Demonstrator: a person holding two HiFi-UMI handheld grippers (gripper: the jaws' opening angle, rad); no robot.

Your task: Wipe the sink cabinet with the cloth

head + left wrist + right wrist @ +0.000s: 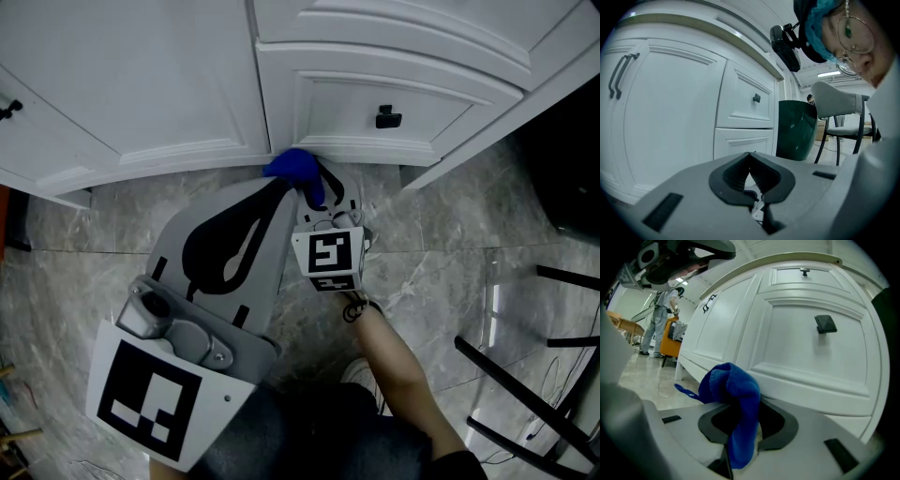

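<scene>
Right tool [743, 420] clamps the cloth [733, 387], its length running toward the cabinet [797, 352].

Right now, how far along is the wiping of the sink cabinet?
Done: the right hand-held gripper is shut on the blue cloth. In hand: the cloth touches the bottom edge of the cabinet, below the drawer. Left: the doors and drawer fronts above may remain; wiped areas cannot be told apart. The left hand-held gripper is shut, empty.
</scene>
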